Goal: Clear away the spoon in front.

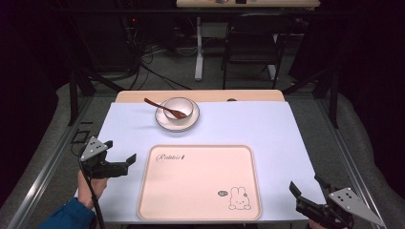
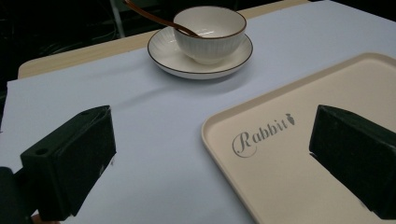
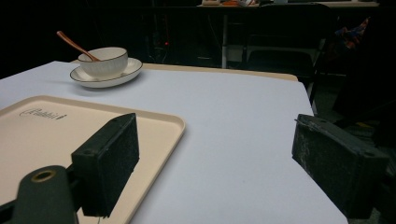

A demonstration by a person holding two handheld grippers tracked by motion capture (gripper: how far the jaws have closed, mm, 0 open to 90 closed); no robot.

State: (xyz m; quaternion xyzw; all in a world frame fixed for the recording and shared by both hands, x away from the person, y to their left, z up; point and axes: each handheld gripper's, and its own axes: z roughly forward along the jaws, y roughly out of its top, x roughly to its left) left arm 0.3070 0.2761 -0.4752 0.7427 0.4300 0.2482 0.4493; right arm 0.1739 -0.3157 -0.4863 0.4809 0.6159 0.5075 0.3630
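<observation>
A cream tray with a rabbit print lies at the front middle of the white table cover; its rim shows in the left gripper view and the right gripper view. Behind it a white bowl stands on a saucer, with a brown spoon resting in the bowl. The bowl and spoon appear far ahead of the left jaws, and the bowl far left of the right jaws. My left gripper is open beside the tray's left edge. My right gripper is open at the front right corner.
The white cover spans the wooden table. A dark chair and a table leg stand beyond the far edge, with cables on the floor. A blue sleeve comes in at the bottom left.
</observation>
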